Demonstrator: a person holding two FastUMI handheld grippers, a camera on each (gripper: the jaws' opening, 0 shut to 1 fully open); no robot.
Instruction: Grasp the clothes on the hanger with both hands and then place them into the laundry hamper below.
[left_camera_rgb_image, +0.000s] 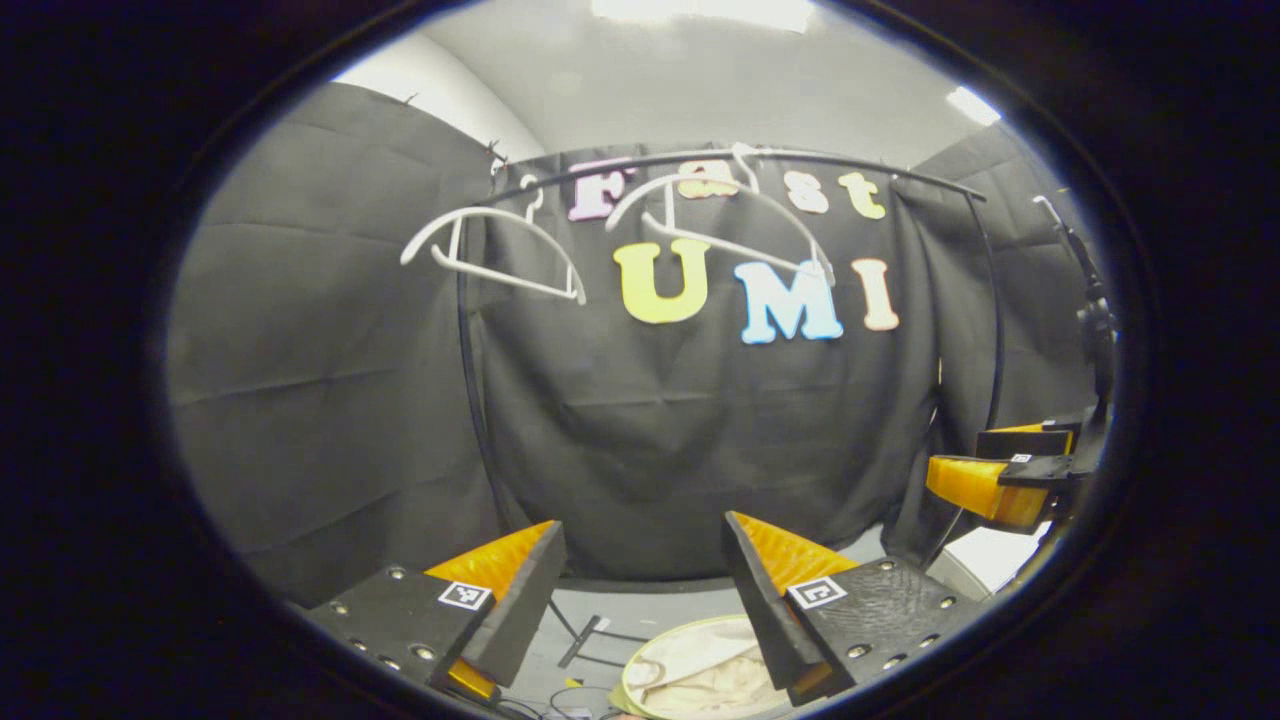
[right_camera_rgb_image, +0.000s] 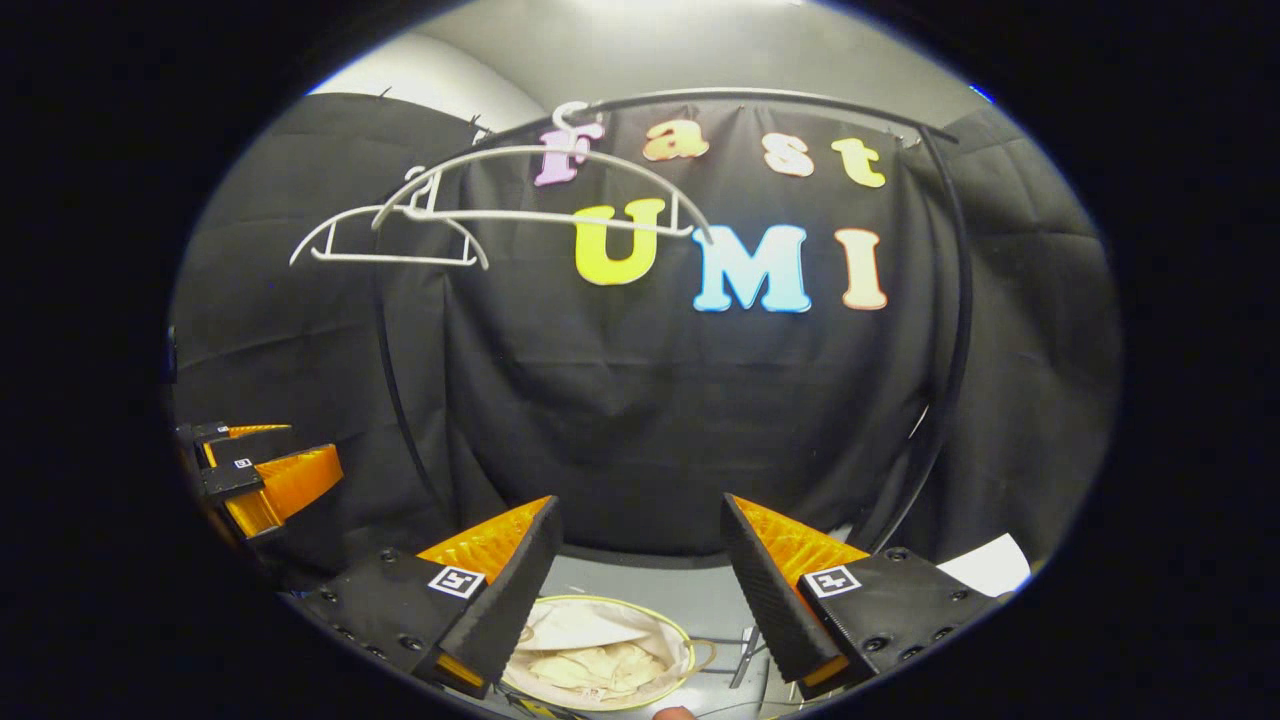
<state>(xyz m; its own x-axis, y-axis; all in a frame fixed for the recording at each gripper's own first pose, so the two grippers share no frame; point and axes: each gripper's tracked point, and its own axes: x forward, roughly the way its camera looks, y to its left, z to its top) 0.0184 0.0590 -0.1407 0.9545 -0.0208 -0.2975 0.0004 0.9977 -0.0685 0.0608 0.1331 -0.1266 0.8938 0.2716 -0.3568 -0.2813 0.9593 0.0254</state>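
Black-draped booth, bare hangers (right_camera_rgb_image: 400, 225) on rail, clothes (right_camera_rgb_image: 590, 665) in hamper (right_camera_rgb_image: 690, 640), both grippers' fingers wide apart, empty.

no readable text showing anywhere, small square marker tags (left_camera_rgb_image: 465, 595) sitting on gripper fingers, nothing legible

hangers (right_camera_rgb_image: 480, 215): looking like smooth white plastic, slightly glossy
rail (right_camera_rgb_image: 760, 97): showing as thin dark metal tube, smooth
clothes (right_camera_rgb_image: 590, 660): lying as soft, crumpled pale cloth
laundry hamper (right_camera_rgb_image: 685, 640): appearing as thin fabric wall
booth wall (left_camera_rgb_image: 330, 400): hanging as matt, creased black cloth
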